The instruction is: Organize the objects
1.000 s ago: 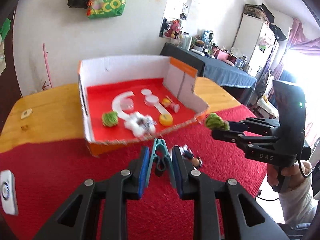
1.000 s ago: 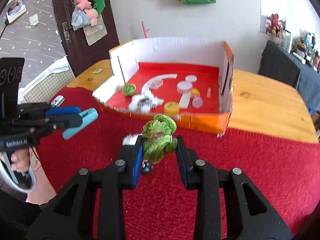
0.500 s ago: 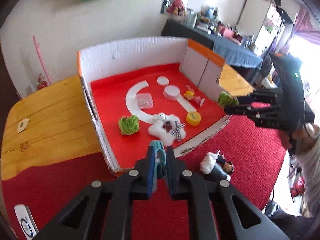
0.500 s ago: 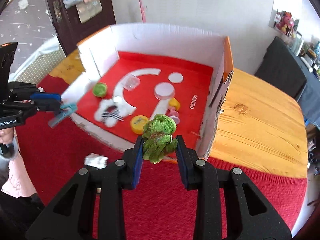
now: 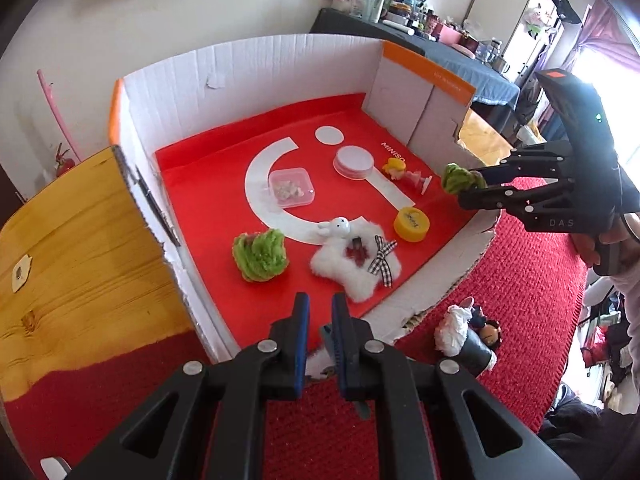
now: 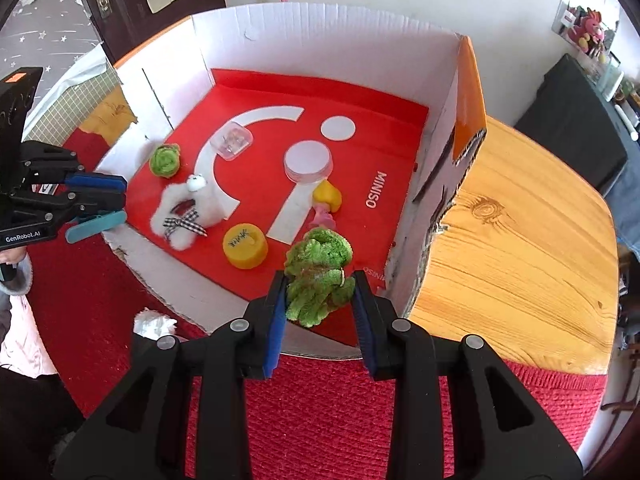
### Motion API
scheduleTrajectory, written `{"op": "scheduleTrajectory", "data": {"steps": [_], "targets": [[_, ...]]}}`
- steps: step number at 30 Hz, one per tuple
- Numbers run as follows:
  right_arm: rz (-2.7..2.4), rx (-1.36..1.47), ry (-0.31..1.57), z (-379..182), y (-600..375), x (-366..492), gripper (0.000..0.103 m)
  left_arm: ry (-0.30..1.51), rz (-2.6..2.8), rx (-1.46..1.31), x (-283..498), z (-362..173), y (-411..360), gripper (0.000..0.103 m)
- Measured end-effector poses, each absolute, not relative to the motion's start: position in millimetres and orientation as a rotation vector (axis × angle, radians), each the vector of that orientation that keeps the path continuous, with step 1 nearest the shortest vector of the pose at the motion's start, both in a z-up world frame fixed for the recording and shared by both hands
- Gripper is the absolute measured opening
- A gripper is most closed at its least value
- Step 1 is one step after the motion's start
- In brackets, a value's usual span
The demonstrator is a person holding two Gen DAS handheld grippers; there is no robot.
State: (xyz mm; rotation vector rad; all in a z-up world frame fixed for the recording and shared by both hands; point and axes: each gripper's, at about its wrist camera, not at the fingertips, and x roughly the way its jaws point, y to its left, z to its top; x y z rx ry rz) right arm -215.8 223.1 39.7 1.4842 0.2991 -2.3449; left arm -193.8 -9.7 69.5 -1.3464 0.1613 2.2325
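An open cardboard box (image 5: 248,64) with a red floor stands on the table; it also shows in the right wrist view (image 6: 320,32). My right gripper (image 6: 320,304) is shut on a green fuzzy ball (image 6: 318,276) over the box's near right corner; it also shows in the left wrist view (image 5: 460,178). My left gripper (image 5: 320,320) is shut on a teal clothes peg (image 6: 96,226) at the box's low front edge. In the box lie a second green ball (image 5: 260,254), a white plush (image 5: 356,262), a yellow cap (image 5: 411,224), a clear case (image 5: 291,188) and a round lid (image 5: 354,162).
A small doll with white fluff (image 5: 466,334) lies on the red cloth (image 5: 532,296) outside the box front. A small yellow and pink figure (image 6: 326,200) lies in the box. Bare wooden tabletop (image 6: 516,264) flanks the box.
Both grippers have moved forward and over the box's front edge, the right one with the green ball, the left one with the peg. The peg now sits lower between the left fingers.
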Motion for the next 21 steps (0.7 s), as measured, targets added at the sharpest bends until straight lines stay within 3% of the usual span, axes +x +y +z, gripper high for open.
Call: {"op": "scheduleTrajectory", "data": {"steps": [21], "targets": [[-2.309,1.519,0.285,39.1,224.5,-218.9,0.031,0.123,2.157,-1.395,-203.1,68.9,-13.3,0.011]]}}
